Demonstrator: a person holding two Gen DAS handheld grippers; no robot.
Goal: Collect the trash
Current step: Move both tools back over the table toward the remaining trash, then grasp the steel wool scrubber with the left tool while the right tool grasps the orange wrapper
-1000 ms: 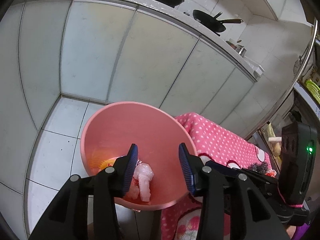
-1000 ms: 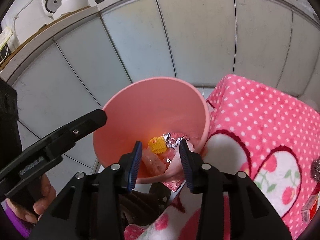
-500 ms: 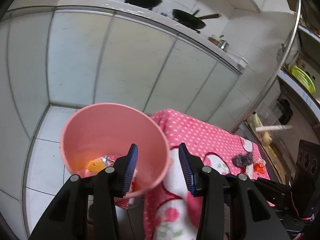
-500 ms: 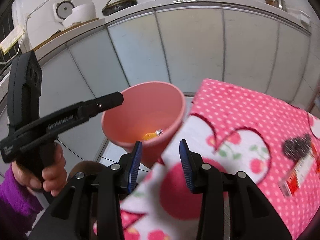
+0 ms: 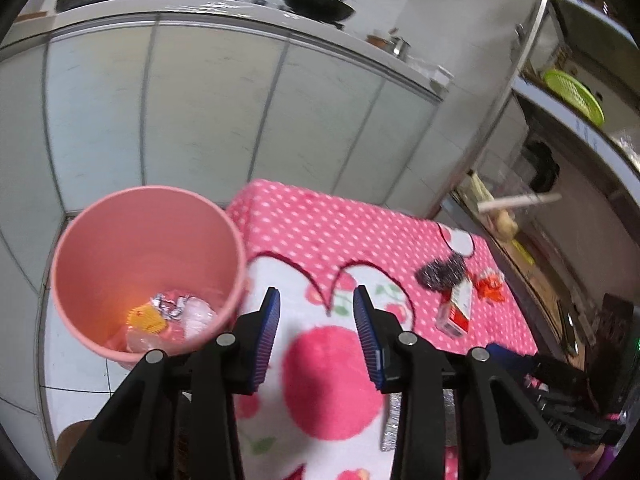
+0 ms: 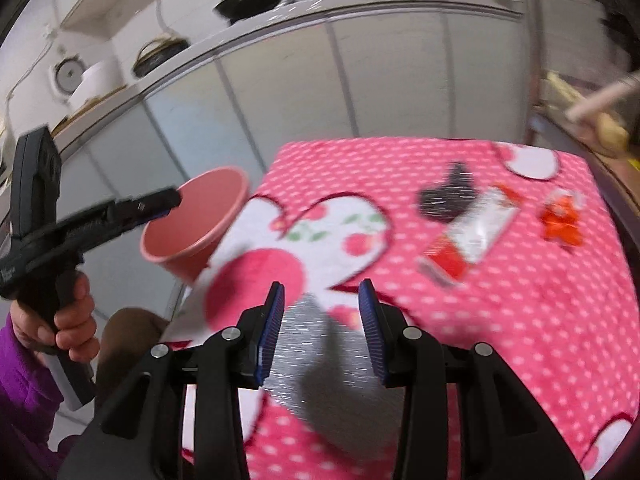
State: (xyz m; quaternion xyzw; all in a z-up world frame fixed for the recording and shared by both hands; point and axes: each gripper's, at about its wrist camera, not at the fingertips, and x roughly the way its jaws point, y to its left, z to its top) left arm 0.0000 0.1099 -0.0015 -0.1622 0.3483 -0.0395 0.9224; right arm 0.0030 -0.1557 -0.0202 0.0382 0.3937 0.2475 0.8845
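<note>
Your left gripper (image 5: 316, 332) is closing on nothing, your right gripper (image 6: 322, 330) spread empty; the red-and-white box (image 6: 468, 236), perhaps cigarettes, lies near the table's (image 6: 520, 320) far edge.

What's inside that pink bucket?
The pink bucket holds a yellow knobbly piece, crumpled foil and clear plastic wrapping. Its near wall hides the rest of the bottom.

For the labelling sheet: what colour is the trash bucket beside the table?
Pink, the bucket inside and out; clearest in the left wrist view.
</note>
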